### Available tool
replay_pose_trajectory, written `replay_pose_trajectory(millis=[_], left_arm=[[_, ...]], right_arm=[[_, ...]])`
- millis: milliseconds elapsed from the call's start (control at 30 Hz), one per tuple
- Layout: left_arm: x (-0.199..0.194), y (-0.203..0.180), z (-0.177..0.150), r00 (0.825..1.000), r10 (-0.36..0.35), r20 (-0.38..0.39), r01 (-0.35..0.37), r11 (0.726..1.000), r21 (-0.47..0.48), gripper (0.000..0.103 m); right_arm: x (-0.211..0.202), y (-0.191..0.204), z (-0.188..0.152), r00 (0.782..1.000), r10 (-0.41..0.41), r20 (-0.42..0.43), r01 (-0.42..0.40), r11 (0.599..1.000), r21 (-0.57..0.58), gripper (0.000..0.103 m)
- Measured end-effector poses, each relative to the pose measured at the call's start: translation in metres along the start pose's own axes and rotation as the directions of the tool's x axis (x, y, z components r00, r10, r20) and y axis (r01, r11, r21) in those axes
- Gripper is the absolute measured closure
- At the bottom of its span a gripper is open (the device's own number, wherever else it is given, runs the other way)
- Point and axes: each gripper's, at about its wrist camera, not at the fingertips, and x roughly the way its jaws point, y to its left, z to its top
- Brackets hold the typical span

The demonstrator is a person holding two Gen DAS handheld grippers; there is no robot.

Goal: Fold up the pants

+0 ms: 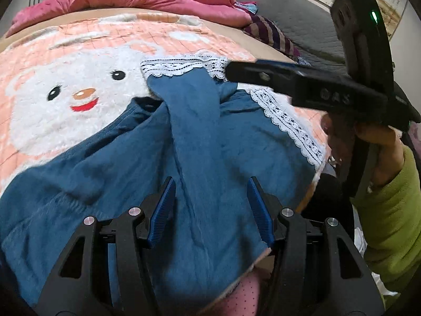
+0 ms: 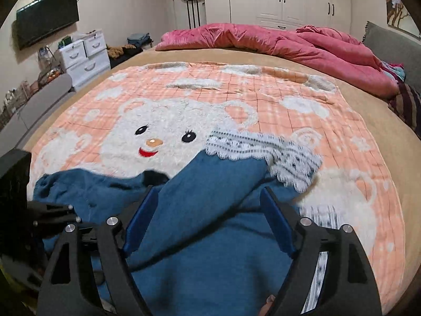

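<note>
Blue pants (image 1: 200,142) with white lace hems (image 1: 181,67) lie on the pink bear blanket (image 1: 52,84), one leg draped diagonally over the other. My left gripper (image 1: 211,184) is open just above the blue fabric, holding nothing. My right gripper (image 2: 210,194) is open over the pants (image 2: 210,184), empty, its lace hem (image 2: 263,147) just beyond the fingertips. In the left wrist view the right gripper (image 1: 231,69) reaches in from the right over the lace hem.
A crumpled pink duvet (image 2: 276,42) lies at the bed's far side, a grey headboard (image 2: 389,39) at right. White drawers (image 2: 84,55) and a wall TV (image 2: 47,15) stand at left. The bed edge (image 1: 310,192) is close at right.
</note>
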Motion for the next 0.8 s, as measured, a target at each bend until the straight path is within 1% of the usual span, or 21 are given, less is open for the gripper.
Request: replay_pose_trajectory(millis=[67, 133, 167, 200, 300, 400, 433, 567, 667, 733, 767, 800], left_arm=[[0.007, 0.004, 0.007, 1.000, -0.008, -0.011, 0.008, 1.000, -0.023, 0.055], [0.013, 0.010, 0.013, 0.999, -0.050, -0.013, 0.049, 0.997, -0.061, 0.063], [0.015, 0.012, 0.014, 0.998, -0.067, -0.009, 0.066, 0.996, -0.065, 0.069], [0.017, 0.014, 0.014, 0.998, -0.070, -0.002, 0.069, 0.995, -0.069, 0.076], [0.022, 0.019, 0.010, 0.995, -0.097, 0.010, 0.097, 0.992, -0.084, 0.090], [0.024, 0.021, 0.006, 0.989, -0.144, 0.024, 0.145, 0.985, -0.097, 0.091], [0.023, 0.021, 0.005, 0.988, -0.150, 0.027, 0.152, 0.984, -0.095, 0.091], [0.019, 0.022, 0.004, 0.987, -0.155, 0.032, 0.157, 0.984, -0.080, 0.091], [0.019, 0.023, 0.005, 0.989, -0.145, 0.033, 0.147, 0.987, -0.065, 0.091], [0.018, 0.023, 0.004, 0.989, -0.146, 0.034, 0.148, 0.987, -0.068, 0.091], [0.019, 0.023, 0.004, 0.989, -0.145, 0.034, 0.147, 0.987, -0.069, 0.091], [0.019, 0.024, 0.004, 0.990, -0.139, 0.036, 0.142, 0.987, -0.072, 0.091]], right_arm=[[0.013, -0.001, 0.010, 1.000, 0.007, -0.015, -0.007, 1.000, 0.004, 0.023], [0.031, -0.005, 0.020, 0.999, 0.006, -0.046, -0.005, 1.000, 0.024, 0.023], [0.037, -0.006, 0.023, 0.998, 0.005, -0.057, -0.003, 1.000, 0.029, 0.023], [0.045, -0.006, 0.028, 0.998, -0.008, -0.069, 0.009, 1.000, 0.028, 0.023], [0.066, -0.005, 0.039, 0.994, -0.034, -0.101, 0.035, 0.999, 0.012, 0.023], [0.091, 0.001, 0.051, 0.989, -0.052, -0.139, 0.050, 0.999, -0.018, 0.023], [0.102, 0.002, 0.055, 0.985, -0.067, -0.157, 0.063, 0.998, -0.028, 0.023], [0.137, 0.004, 0.067, 0.969, -0.132, -0.211, 0.123, 0.991, -0.054, 0.026], [0.156, 0.005, 0.072, 0.956, -0.154, -0.250, 0.146, 0.988, -0.048, 0.028], [0.172, 0.003, 0.072, 0.939, -0.187, -0.288, 0.182, 0.982, -0.044, 0.032], [0.178, 0.001, 0.072, 0.934, -0.197, -0.298, 0.194, 0.980, -0.041, 0.038], [0.180, -0.001, 0.071, 0.933, -0.198, -0.300, 0.196, 0.980, -0.037, 0.044]])
